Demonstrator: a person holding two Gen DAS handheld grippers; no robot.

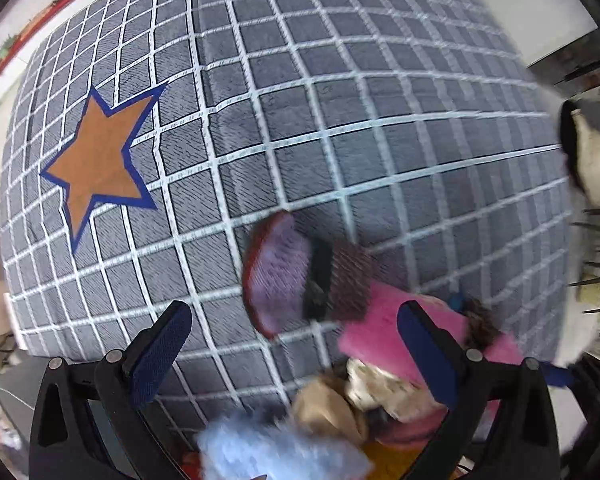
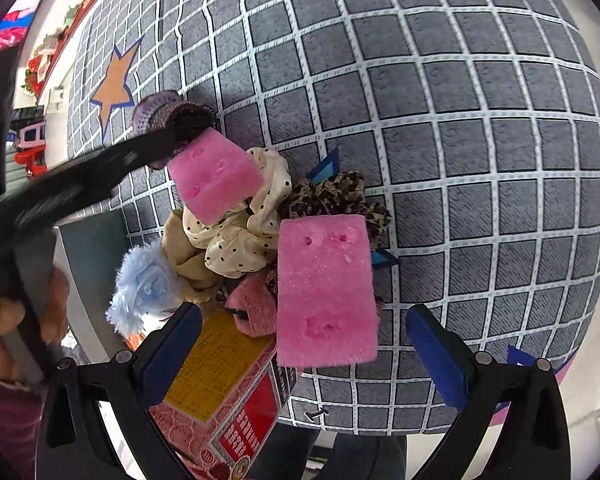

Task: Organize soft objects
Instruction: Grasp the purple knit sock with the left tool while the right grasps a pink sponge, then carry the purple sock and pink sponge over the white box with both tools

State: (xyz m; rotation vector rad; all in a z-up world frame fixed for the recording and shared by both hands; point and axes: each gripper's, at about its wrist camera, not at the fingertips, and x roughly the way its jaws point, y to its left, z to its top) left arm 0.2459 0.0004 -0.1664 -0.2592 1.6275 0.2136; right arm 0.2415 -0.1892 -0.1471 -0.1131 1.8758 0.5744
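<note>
Two pink rectangular plush pads lie in the pile: a larger pink plush pad (image 2: 326, 290) nearest the right gripper, and a smaller pink plush pad (image 2: 214, 174) beyond it, tilted on top of the heap. Around them are four scrunchies, one of each kind: a cream satin scrunchie with black dots (image 2: 244, 236), a leopard-print scrunchie (image 2: 334, 194), a tan fabric scrunchie (image 2: 184, 258) and a fluffy light-blue scrunchie (image 2: 142, 286). A dusty-pink knitted roll (image 2: 252, 306) sits against the larger pad's left edge. One purple and dark-maroon knitted piece (image 2: 168, 114) lies at the far end of the pile. One red and yellow printed cardboard box (image 2: 228, 392) lies at the near edge. All rest on a grey carpet with a white grid (image 2: 460, 140), which bears one orange star with a blue outline (image 1: 100, 160).

The right gripper (image 2: 304, 350) hovers above the pile with its blue-padded jaws spread wide and holding nothing; the larger pad lies between them, closer to the left finger. The left gripper (image 1: 296, 352) also has its jaws wide apart and empty. In its view, which is motion-blurred, the knitted piece lies ahead between the fingertips and the smaller pad runs behind the right finger. Seen from the right wrist, the left gripper's tip reaches the knitted piece; whether it touches cannot be told. A hand (image 2: 4, 320) grips its handle.
</note>
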